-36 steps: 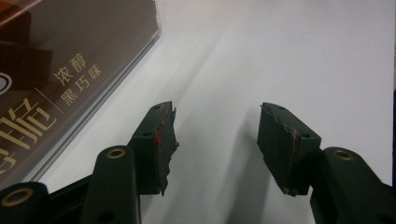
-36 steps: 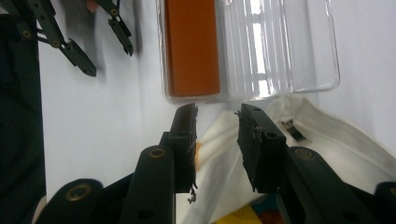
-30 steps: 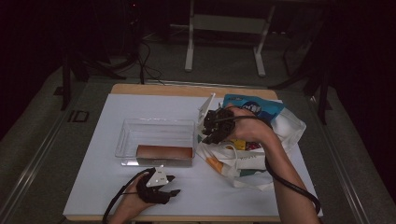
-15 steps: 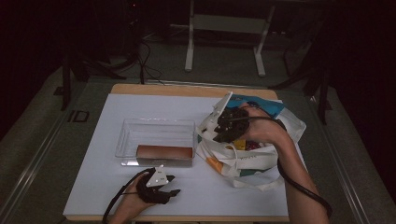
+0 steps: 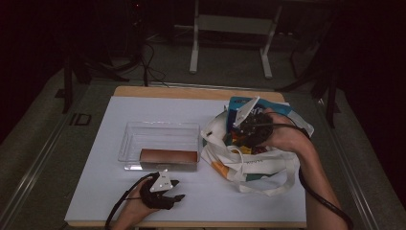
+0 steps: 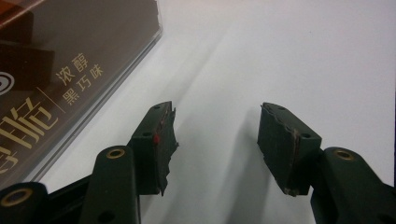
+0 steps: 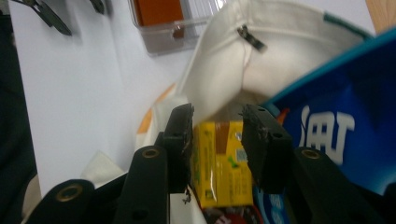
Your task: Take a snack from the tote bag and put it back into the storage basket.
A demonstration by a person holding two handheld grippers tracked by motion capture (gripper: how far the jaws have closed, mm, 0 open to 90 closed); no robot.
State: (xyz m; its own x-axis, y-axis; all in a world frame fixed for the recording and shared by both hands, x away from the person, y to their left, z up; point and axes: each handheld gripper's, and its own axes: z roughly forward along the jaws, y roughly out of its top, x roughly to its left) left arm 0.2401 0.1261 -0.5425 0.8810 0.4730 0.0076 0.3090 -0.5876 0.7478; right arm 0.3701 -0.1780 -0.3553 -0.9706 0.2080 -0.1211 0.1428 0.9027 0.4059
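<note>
The right gripper is held inside the white tote bag near the right edge of the desk. Its jaws are partly open around a yellow packet; whether the pads press on it cannot be told. A blue packet lies just beside. If the grip is loose, the yellow packet may slip back, or the bag cloth may be caught. The left gripper rests open and empty near the front edge, beside the clear tray with its brown box.

Right claw over white tote bag
</note>
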